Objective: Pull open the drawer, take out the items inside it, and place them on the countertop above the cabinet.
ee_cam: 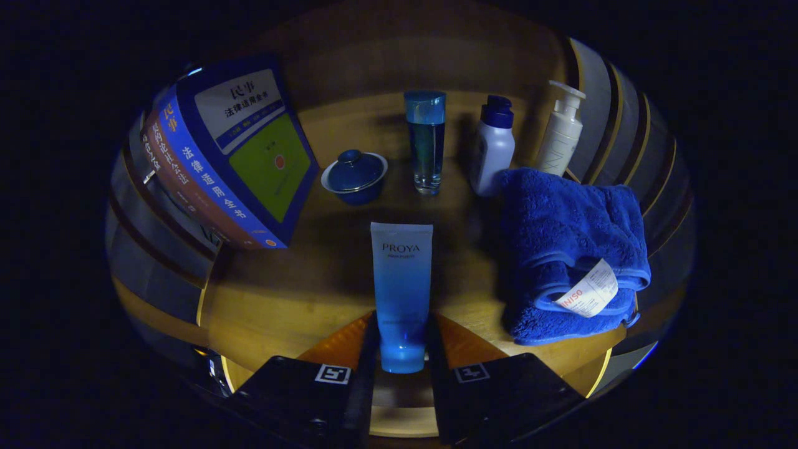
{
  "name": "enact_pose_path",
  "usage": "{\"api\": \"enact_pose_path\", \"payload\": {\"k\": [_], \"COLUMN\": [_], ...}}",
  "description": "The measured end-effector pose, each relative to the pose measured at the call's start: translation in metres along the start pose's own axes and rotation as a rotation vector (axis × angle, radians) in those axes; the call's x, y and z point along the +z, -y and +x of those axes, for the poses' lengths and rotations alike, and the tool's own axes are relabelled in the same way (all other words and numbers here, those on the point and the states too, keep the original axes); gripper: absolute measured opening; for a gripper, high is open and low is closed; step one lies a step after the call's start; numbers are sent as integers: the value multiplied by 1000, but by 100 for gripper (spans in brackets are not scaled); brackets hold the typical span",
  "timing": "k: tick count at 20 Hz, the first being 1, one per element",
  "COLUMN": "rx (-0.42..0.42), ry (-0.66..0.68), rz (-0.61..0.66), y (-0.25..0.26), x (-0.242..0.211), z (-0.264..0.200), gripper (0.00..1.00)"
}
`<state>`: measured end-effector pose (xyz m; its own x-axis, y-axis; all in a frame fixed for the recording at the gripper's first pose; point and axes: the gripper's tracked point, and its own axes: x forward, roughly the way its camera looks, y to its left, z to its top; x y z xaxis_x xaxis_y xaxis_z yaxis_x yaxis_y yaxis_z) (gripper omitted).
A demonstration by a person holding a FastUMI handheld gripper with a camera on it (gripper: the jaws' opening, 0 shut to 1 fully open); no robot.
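1. Your gripper [402, 368] has the tube [401, 293] between its fingers, cap end down at the fingertips. The tube's long axis runs straight ahead along the fingers, pointing away from you towards the glass [425, 142].

2. The fingers stand narrow, one on each flank of the tube near its cap. Both appear to press on it, so read this as a grip on the tube, not a loose straddle.

3. The tube hangs over the wooden top [293, 305], which looks like the countertop the task names. Whether its far end touches the wood, you cannot tell from here.

4. Around it: a lidded bowl [354, 176] ahead and to the left, the books [230, 156] further left, a blue towel [570, 249] close on the right, a bottle [492, 146] and a pump bottle [561, 131] beyond the towel.

5. The bare wood lies directly under and just left of the tube. My judgement: lower it there, keeping the axis as it is, since the towel crowds the right side.

6. Risk: held near the cap, the long body may swing or tip as you release.
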<state>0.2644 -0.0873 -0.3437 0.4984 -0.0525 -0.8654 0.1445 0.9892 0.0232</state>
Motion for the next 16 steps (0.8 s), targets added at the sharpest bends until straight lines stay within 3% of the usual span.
{"api": "enact_pose_path", "payload": {"k": [2, 9, 12, 16], "rx": [-2, 28, 56, 86], "ry": [12, 55, 126, 319], "rz": [-8, 18, 27, -1], "y": [1, -2, -6, -13], "x": [1, -13, -31, -58], "z": [1, -30, -63, -124], "gripper": [51, 99, 99, 99]}}
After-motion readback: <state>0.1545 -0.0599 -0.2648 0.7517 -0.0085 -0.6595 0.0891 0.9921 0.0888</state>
